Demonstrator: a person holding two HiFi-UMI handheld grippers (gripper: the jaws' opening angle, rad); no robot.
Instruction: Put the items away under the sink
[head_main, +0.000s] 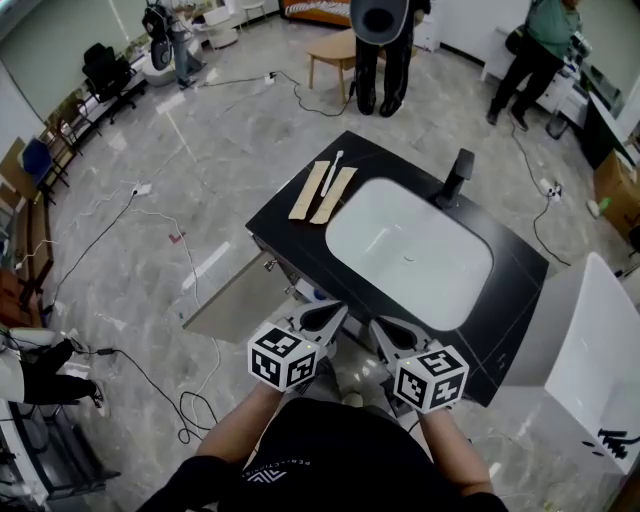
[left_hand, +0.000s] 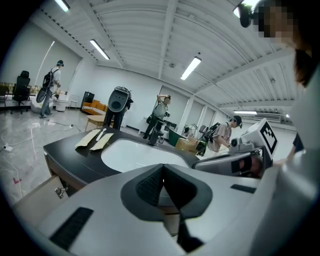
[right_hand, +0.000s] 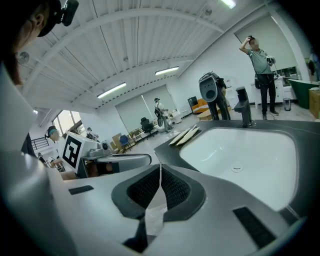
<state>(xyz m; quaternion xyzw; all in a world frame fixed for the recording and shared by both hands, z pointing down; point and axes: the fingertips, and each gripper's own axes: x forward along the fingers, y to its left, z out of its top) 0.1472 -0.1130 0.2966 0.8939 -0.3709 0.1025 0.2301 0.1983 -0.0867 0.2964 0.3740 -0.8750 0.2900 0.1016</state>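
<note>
Two flat tan packets (head_main: 322, 192) are lying side by side on the far left corner of the black table (head_main: 515, 280), with a slim white utensil (head_main: 333, 163) resting at their far end (whether it is touching them I cannot tell). You are holding both tongs low at the near edge. The left tongs (head_main: 322, 318) and the right tongs (head_main: 385, 330) are each pressed together with nothing between their ribbed dark pads. The packets are sitting ahead and to the left of both tips, beyond the left rim of the white sink (head_main: 410, 250), so your left hand is looking like the nearer one. Their long axis is running away from you, leaning slightly right at the far end, so a pinch across the narrow width is probably suiting better. They are looking thin, matte and stiff, lying flush on a glossy surface, which is likely making an edge hard to catch. The black faucet (head_main: 455, 178) is standing behind the smooth, rounded basin. Below left, the cupboard door (head_main: 235, 297) under the sink is hanging open
</note>
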